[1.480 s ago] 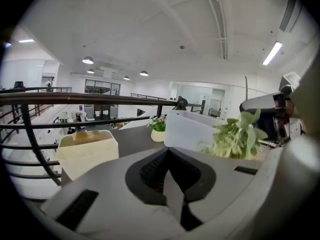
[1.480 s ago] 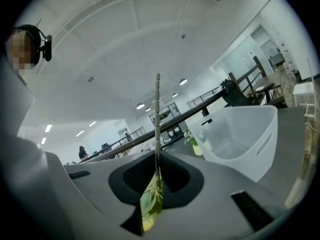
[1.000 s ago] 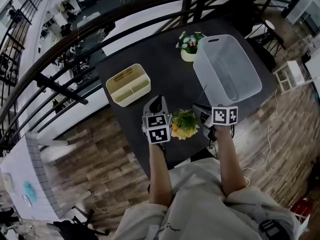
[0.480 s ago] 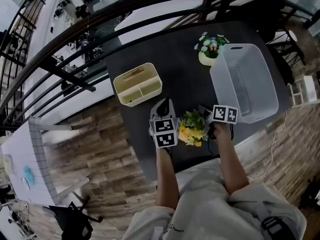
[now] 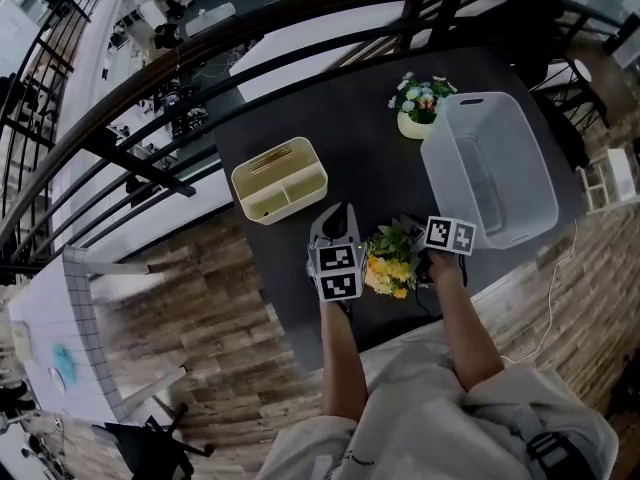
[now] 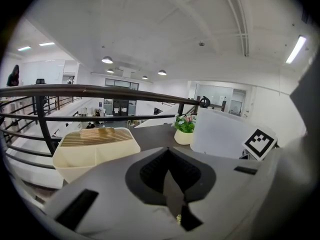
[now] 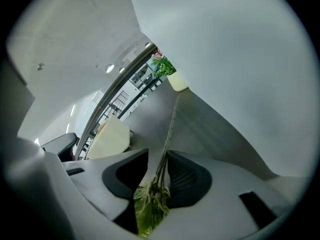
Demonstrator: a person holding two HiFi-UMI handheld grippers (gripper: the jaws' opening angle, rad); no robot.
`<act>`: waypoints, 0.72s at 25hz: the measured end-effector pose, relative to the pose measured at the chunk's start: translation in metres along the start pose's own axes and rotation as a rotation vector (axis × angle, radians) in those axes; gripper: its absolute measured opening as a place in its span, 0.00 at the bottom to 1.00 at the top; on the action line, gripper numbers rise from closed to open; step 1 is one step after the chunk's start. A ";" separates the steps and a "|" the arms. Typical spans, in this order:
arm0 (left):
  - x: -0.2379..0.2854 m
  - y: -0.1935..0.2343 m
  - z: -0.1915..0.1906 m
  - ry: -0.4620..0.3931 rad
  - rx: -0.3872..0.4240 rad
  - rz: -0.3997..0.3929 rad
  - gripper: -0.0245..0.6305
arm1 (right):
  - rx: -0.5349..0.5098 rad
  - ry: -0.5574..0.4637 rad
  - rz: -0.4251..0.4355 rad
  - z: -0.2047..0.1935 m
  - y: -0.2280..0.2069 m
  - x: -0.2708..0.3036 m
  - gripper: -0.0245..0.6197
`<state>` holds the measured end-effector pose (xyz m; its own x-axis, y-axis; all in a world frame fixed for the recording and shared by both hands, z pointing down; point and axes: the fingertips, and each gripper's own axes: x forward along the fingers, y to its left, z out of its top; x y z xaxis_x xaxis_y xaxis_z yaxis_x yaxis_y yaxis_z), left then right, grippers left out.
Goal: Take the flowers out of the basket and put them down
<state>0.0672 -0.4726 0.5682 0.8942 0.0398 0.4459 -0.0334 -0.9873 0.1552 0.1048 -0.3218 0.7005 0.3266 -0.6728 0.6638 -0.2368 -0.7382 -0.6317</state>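
Observation:
A bunch of yellow flowers [image 5: 392, 262] with green leaves lies on the dark table [image 5: 300, 138], between my two grippers near the front edge. My right gripper [image 5: 412, 240] is at its right side. In the right gripper view the green stems [image 7: 167, 139] run between the jaws of the right gripper [image 7: 157, 166]. The jaws have just been opening, and there is a gap beside the stems. My left gripper [image 5: 338, 228] is just left of the flowers. The left gripper [image 6: 170, 171] has its pads together with nothing between them. The translucent white basket [image 5: 490, 178] stands to the right.
A cream divided caddy [image 5: 275, 180] stands on the table's left part. A small pot of pink and white flowers [image 5: 420, 103] sits behind the basket. A dark railing [image 5: 200, 58] runs along the far side. The wooden floor [image 5: 230, 348] lies below the table's front edge.
Over the second the bunch and both grippers came down onto the table near the front edge. Since half a second ago they have barely shifted.

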 end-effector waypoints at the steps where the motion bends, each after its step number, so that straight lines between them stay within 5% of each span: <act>1: -0.002 -0.001 0.001 -0.005 0.003 -0.003 0.07 | -0.003 -0.007 -0.002 0.000 0.002 -0.002 0.28; 10: -0.050 -0.022 0.014 -0.021 0.100 -0.083 0.07 | -0.013 -0.233 0.040 0.006 0.037 -0.058 0.34; 18: -0.094 -0.053 0.020 -0.090 0.184 -0.123 0.07 | -0.007 -0.509 0.179 -0.006 0.078 -0.148 0.37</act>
<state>-0.0061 -0.4268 0.5000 0.9229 0.1561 0.3519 0.1529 -0.9875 0.0370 0.0322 -0.2801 0.5560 0.6822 -0.6806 0.2669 -0.3347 -0.6154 -0.7137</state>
